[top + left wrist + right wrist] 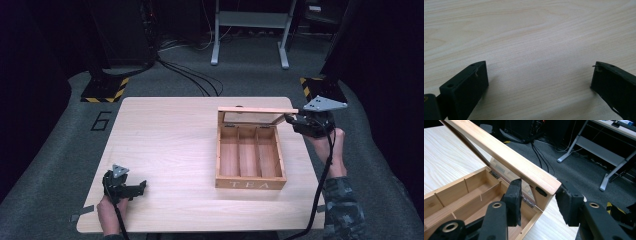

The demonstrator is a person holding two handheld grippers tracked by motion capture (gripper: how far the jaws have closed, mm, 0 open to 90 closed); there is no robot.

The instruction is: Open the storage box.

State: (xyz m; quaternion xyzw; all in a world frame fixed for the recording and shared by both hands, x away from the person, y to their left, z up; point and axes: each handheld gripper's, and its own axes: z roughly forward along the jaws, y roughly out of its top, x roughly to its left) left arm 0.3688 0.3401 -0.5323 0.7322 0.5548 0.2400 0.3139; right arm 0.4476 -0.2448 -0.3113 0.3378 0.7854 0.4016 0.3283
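Your right gripper (537,202) clamps the raised lid (257,110) corner of the tea box (250,184), at three o'clock on the counter (165,145). Your left gripper (539,82) rests wide open and empty at seven o'clock.

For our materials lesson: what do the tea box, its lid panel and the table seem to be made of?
Tea box: light wood, smooth matt finish; grain shows, "TEA" marked on the front.
Lid: wooden frame, apparently around a clear panel, glass or plastic, since the hinges show through it.
Table: pale wood-grain top, possibly laminate or veneer; the even, flat sheen leaves it open.
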